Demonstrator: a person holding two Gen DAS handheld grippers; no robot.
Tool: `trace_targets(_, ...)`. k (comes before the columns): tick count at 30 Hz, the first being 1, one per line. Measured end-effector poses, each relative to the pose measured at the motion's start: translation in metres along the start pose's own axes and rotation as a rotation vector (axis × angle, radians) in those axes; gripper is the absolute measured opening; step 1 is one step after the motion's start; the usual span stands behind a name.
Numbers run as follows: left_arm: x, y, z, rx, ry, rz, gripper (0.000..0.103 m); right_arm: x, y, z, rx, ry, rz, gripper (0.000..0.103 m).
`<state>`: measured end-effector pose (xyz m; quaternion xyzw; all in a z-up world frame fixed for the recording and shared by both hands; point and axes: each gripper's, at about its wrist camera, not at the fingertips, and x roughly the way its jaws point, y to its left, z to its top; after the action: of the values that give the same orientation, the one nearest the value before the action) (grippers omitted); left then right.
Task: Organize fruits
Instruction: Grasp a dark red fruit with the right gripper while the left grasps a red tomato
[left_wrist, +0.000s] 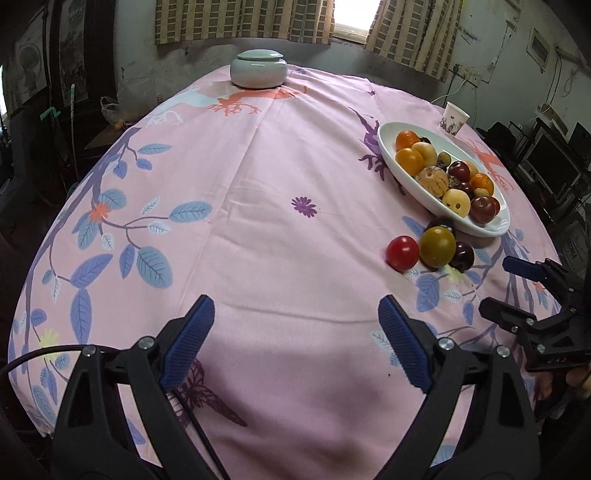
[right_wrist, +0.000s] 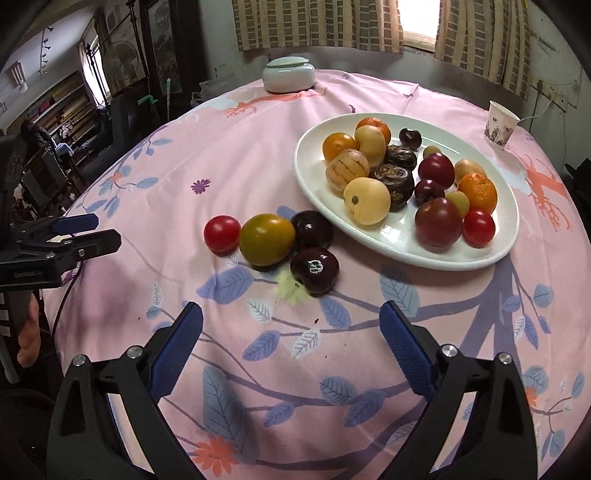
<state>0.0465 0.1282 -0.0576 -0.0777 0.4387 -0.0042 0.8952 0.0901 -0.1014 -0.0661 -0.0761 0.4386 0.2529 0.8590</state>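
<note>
A white oval plate (right_wrist: 402, 243) holds several fruits: oranges, pale yellow fruits, dark plums and a red tomato. It also shows in the left wrist view (left_wrist: 406, 177). On the cloth beside the plate lie a red tomato (right_wrist: 221, 234), a green-orange tomato (right_wrist: 266, 239) and two dark plums (right_wrist: 314, 270), (right_wrist: 312, 229). The same group shows in the left wrist view, with the red tomato (left_wrist: 402, 252) nearest. My right gripper (right_wrist: 291, 328) is open and empty, just short of the loose fruits. My left gripper (left_wrist: 295, 325) is open and empty over bare cloth, left of the fruits.
A pale lidded ceramic jar (left_wrist: 258, 69) stands at the table's far edge. A paper cup (right_wrist: 501, 125) stands behind the plate at the far right. The pink patterned tablecloth (left_wrist: 258, 221) covers the round table. Furniture and shelves surround the table.
</note>
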Motion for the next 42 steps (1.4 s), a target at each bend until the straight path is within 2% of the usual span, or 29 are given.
trace_targets(2, -0.002, 0.003, -0.002, -0.001, 0.0, -0.011, 0.092, 0.004, 0.0, 0.002, 0.008, 0.005, -0.016, 0.091)
trace_targets(4, -0.002, 0.006, -0.004, -0.006, 0.004, -0.02, 0.092, 0.013, 0.0, 0.006, 0.007, 0.026, -0.019, 0.074)
trace_targets(5, -0.003, 0.007, -0.004, -0.008, 0.007, -0.026, 0.092, 0.018, -0.001, 0.006, 0.01, 0.042, -0.023, 0.07)
trace_targets(7, -0.002, 0.008, -0.005, -0.012, 0.009, -0.037, 0.092, 0.031, -0.004, 0.009, 0.017, 0.073, -0.047, 0.05)
trace_targets(8, -0.002, 0.007, -0.005, -0.012, 0.011, -0.042, 0.092, 0.037, -0.006, 0.009, 0.017, 0.083, -0.052, 0.049)
trace_targets(11, 0.003, 0.0, -0.004, 0.004, 0.021, -0.056, 0.092, 0.04, -0.008, 0.013, 0.01, 0.051, -0.062, 0.035)
trace_targets(17, 0.023, -0.034, 0.004, 0.101, 0.043, -0.067, 0.092, 0.025, -0.012, 0.007, 0.043, 0.029, -0.026, 0.034)
trace_targets(21, 0.045, -0.063, 0.016, 0.207, 0.056, -0.026, 0.092, -0.004, -0.006, -0.006, 0.029, -0.001, -0.009, 0.034)
trace_targets(26, 0.071, -0.083, 0.025, 0.276, 0.084, -0.012, 0.089, -0.029, -0.017, -0.029, 0.083, -0.017, 0.007, 0.034)
trace_targets(30, 0.084, -0.089, 0.032, 0.272, 0.096, -0.015, 0.061, -0.039, -0.031, -0.041, 0.148, -0.035, 0.032, 0.034)
trace_targets(31, 0.084, -0.09, 0.033, 0.275, 0.094, -0.026, 0.057, -0.04, -0.033, -0.042, 0.16, -0.041, 0.038, 0.034)
trace_targets(33, 0.084, -0.096, 0.033, 0.29, 0.086, -0.042, 0.04, -0.04, -0.035, -0.044, 0.172, -0.046, 0.051, 0.034)
trace_targets(35, 0.083, -0.1, 0.031, 0.305, 0.078, -0.06, 0.03, -0.039, -0.036, -0.044, 0.174, -0.047, 0.064, 0.034)
trace_targets(42, 0.07, -0.095, 0.024, 0.253, 0.068, -0.092, 0.029, -0.045, -0.033, -0.046, 0.169, -0.062, 0.075, 0.034)
